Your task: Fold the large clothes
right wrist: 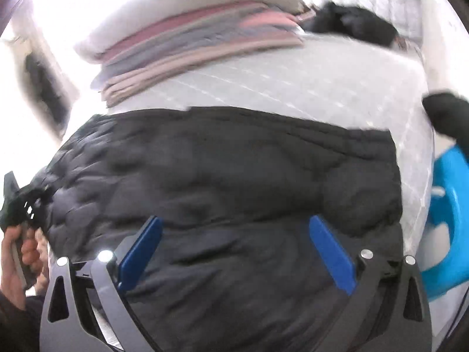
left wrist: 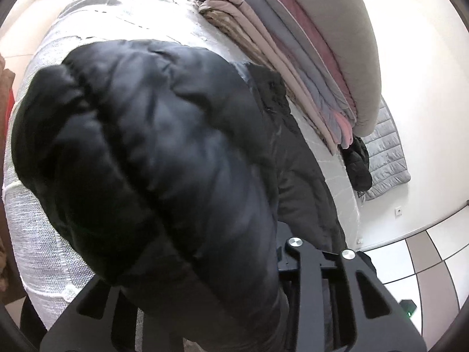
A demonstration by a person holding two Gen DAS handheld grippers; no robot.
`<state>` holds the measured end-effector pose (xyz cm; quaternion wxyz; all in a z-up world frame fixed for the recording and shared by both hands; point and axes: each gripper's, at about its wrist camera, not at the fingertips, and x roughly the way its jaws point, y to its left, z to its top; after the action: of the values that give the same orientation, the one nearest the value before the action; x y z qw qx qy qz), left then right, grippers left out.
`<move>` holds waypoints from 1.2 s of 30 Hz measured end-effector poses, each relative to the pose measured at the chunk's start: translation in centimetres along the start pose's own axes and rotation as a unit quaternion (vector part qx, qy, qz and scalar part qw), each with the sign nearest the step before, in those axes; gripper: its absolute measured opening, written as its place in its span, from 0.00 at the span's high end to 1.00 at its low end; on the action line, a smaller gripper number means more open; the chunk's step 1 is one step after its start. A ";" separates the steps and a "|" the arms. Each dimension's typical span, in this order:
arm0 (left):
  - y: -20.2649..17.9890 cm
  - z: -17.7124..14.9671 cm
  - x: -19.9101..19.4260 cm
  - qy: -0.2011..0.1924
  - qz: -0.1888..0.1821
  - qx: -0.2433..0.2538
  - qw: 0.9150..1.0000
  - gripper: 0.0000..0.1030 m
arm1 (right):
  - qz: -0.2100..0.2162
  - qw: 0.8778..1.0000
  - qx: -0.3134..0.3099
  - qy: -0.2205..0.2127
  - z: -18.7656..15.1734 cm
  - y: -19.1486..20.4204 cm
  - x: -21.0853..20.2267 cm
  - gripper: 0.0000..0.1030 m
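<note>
Right wrist view: black jacket on bed, jaws wide apart

Right wrist view is motion-blurred. Bed has a pale grey quilted cover and carries everything. One black puffer jacket lies across the bed's near edge, filling most of the frame. Right gripper hangs over it, its blue pads far apart, gripping nothing. One stack of folded blankets in pink, grey and beige sits at the far edge, with one pale cushion on top. One blue plastic thing stands off the bed's right edge. A hand shows at the lower left, holding the left gripper's handle.

Left wrist view: jacket bulges up over the left gripper; its fingertips are hidden under fabric, so cannot tell whether they clamp it. Stack runs along the bed's right edge. White walls and a tiled floor beyond, with one grey quilted mat.
</note>
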<state>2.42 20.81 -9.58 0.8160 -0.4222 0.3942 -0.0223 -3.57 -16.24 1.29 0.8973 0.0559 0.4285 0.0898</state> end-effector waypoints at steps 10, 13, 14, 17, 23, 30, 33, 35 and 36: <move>-1.2 -0.9 -2.8 -0.028 -0.017 0.050 0.998 0.78 | -0.077 0.997 -0.020 -0.001 -5.9 2.4 1.3 0.06; -1.5 -1.3 -3.5 -0.032 -0.022 0.058 0.998 0.79 | -0.080 0.995 -0.018 -0.054 -5.6 4.2 0.0 0.06; -1.6 -1.4 -3.7 -0.032 -0.024 0.058 0.997 0.79 | -0.088 0.994 -0.027 -0.065 -5.6 4.8 -0.5 0.06; -1.9 -1.5 -4.0 -0.034 -0.027 0.063 0.997 0.79 | -0.119 0.991 -0.057 -0.005 -6.3 6.1 2.5 0.06; -5.1 -2.5 -5.2 -0.066 -0.022 0.122 0.990 0.79 | -0.101 0.994 -0.026 -0.017 -6.3 5.5 1.7 0.06; -11.8 -5.0 -6.9 -0.105 0.011 0.236 0.966 0.79 | -0.130 0.989 -0.062 0.032 -6.8 7.1 4.5 0.05; -16.8 -7.5 -7.5 -0.113 0.018 0.306 0.945 0.79 | -0.112 0.992 -0.043 0.039 -6.4 6.0 4.9 0.05; -19.9 -9.5 -7.6 -0.111 0.019 0.350 0.930 0.79 | -0.088 0.995 -0.020 0.041 -5.9 4.9 4.7 0.05; -22.1 -11.1 -7.3 -0.105 0.018 0.381 0.919 0.79 | -0.069 0.997 0.000 0.041 -5.7 4.4 4.2 0.05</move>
<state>-3.47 1.87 6.89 0.9519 -0.0724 0.2759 -0.1118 -5.85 -10.93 -4.69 0.8832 0.0222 0.4675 0.0300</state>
